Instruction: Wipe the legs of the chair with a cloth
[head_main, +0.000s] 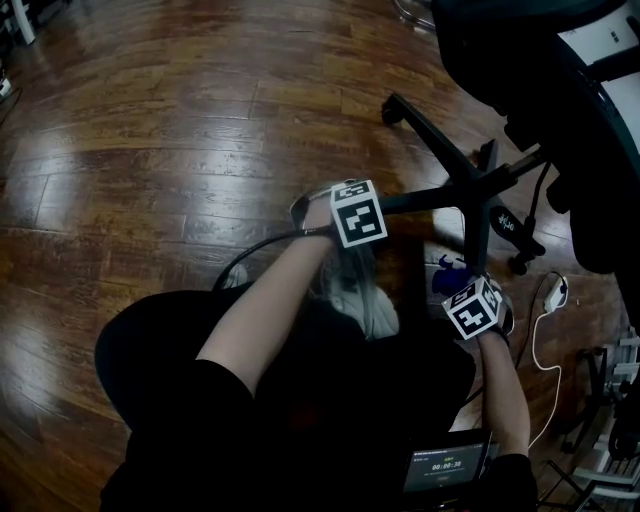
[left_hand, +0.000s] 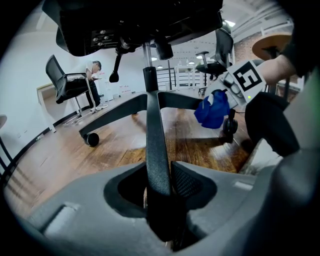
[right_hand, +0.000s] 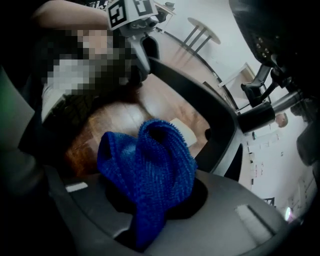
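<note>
Cloth (right_hand: 150, 170): blue, ribbed, bunched into a loose fold and clenched between the jaws of the right gripper (right_hand: 150, 210), centre of the right gripper view. In the head view it sits at lower right, just beside the chair leg (head_main: 477, 250) that runs down-frame from the hub (head_main: 470, 185). No view confirms contact with that leg.

Left gripper (left_hand: 159, 200): jaws clamped on another black leg (left_hand: 152, 125), which runs up the middle of the left gripper view to the central column (left_hand: 150, 60). This reads as a steadying hold on the chair base.

Chair: black star base with several legs radiating. A castor (left_hand: 91, 139) ends the leg at left of the left gripper view. Seat (head_main: 530, 40) overhangs at upper right of the head view. The base stands on the wooden floor (head_main: 150, 150).

Progress, judged: set-up is done, with cloth in hand and base braced. No leg looks visibly wiped or unwiped, so the count of finished legs is unknown. Left to do: bring the cloth onto the near leg, stroke along it, then repeat round the remaining legs.
</note>
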